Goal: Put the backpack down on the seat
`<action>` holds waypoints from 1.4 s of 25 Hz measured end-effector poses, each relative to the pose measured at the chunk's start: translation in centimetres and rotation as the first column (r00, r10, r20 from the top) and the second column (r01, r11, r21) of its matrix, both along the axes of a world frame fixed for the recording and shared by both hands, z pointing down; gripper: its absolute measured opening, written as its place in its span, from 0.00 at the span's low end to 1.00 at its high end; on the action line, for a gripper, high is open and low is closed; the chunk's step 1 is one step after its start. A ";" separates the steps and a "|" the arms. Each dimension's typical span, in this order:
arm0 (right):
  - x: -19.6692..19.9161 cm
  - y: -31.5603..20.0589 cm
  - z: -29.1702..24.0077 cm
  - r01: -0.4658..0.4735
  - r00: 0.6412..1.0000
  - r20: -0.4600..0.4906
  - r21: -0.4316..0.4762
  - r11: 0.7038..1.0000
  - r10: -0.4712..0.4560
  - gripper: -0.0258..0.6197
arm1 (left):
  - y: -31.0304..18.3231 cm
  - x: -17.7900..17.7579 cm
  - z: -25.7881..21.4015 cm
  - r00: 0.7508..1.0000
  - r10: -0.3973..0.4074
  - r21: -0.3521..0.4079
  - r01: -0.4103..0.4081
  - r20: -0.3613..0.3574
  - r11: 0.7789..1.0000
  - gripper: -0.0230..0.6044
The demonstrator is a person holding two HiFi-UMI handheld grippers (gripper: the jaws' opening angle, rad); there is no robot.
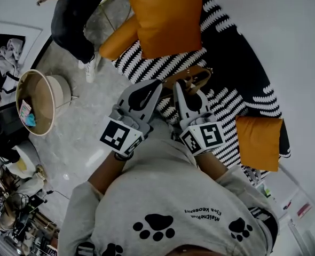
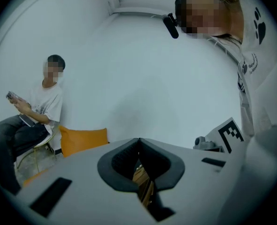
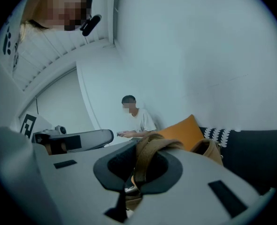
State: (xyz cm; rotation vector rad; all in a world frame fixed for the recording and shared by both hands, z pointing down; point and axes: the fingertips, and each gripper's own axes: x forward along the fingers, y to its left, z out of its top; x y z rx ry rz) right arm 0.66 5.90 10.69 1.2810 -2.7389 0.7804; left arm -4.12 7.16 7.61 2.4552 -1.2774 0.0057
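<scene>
The brown backpack [image 1: 192, 78] hangs just above the seat, a sofa under a black-and-white patterned throw [image 1: 163, 63]. My right gripper [image 1: 185, 87] is shut on the backpack's tan strap [image 3: 148, 153], which loops up through the jaws of the right gripper [image 3: 138, 159]. The bag's body [image 3: 214, 149] shows beyond them. My left gripper [image 1: 147, 89] is beside the right one, to the bag's left. In its own view the left gripper [image 2: 138, 146] has its jaws together, and a brown bit of the bag [image 2: 143, 182] shows through the gap below them.
A large orange cushion [image 1: 168, 17] leans at the sofa's back and a smaller one [image 1: 259, 140] lies at its right end. A person [image 1: 75, 15] sits on a chair at the upper left. A round wooden basket table [image 1: 37, 100] stands on the floor to the left.
</scene>
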 end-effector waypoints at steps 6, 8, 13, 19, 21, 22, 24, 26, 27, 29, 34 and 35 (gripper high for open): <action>0.7 -1.3 3.0 0.000 1.000 -0.021 -0.025 1.000 0.000 0.12 | -1.5 1.0 3.0 0.999 0.036 -0.041 -0.036 -0.002 0.999 0.07; 0.8 -1.6 3.8 0.008 1.000 -0.022 -0.027 1.000 -0.008 0.12 | -1.9 1.4 3.9 0.999 0.045 -0.049 -0.045 0.002 0.998 0.07; 1.2 -2.6 7.2 0.012 1.000 -0.022 -0.053 0.999 -0.013 0.12 | -3.2 2.5 7.2 0.998 0.060 -0.074 -0.060 -0.002 0.996 0.07; 1.6 -2.6 9.9 0.002 0.999 -0.038 -0.094 0.996 -0.006 0.12 | -3.4 3.3 10.0 0.996 0.088 -0.097 -0.088 -0.005 0.991 0.07; 1.4 -2.6 11.1 0.001 0.999 -0.038 -0.108 0.994 -0.005 0.12 | -3.4 3.2 11.2 0.995 0.095 -0.109 -0.095 -0.002 0.990 0.07; 1.3 -2.7 11.7 0.000 0.999 -0.039 -0.115 0.993 -0.004 0.12 | -3.5 3.1 11.9 0.995 0.098 -0.115 -0.097 -0.001 0.989 0.07; 1.0 -2.8 12.9 -0.006 0.999 -0.042 -0.127 0.992 0.000 0.12 | -3.7 2.8 13.1 0.995 0.102 -0.124 -0.102 -0.004 0.987 0.07; 0.5 -2.9 14.1 -0.013 0.999 -0.048 -0.138 0.990 0.006 0.12 | -3.8 2.3 14.0 0.995 0.101 -0.127 -0.102 -0.014 0.987 0.07; 0.0 -2.9 14.6 -0.017 0.999 -0.052 -0.147 0.989 0.009 0.12 | -4.0 1.7 14.4 0.995 0.096 -0.125 -0.098 -0.023 0.987 0.07; -1.1 -3.0 15.8 -0.031 0.998 -0.055 -0.171 0.985 0.022 0.12 | -4.0 0.3 15.1 0.995 0.096 -0.128 -0.099 -0.029 0.987 0.07; -0.4 -3.5 18.7 -0.084 0.995 -0.062 -0.183 0.979 0.074 0.12 | -3.5 -0.3 17.4 0.994 0.106 -0.151 -0.111 -0.037 0.982 0.07; 0.0 -3.5 19.1 -0.094 0.995 -0.063 -0.189 0.977 0.083 0.12 | -3.4 -0.1 17.9 0.993 0.114 -0.151 -0.117 -0.028 0.982 0.07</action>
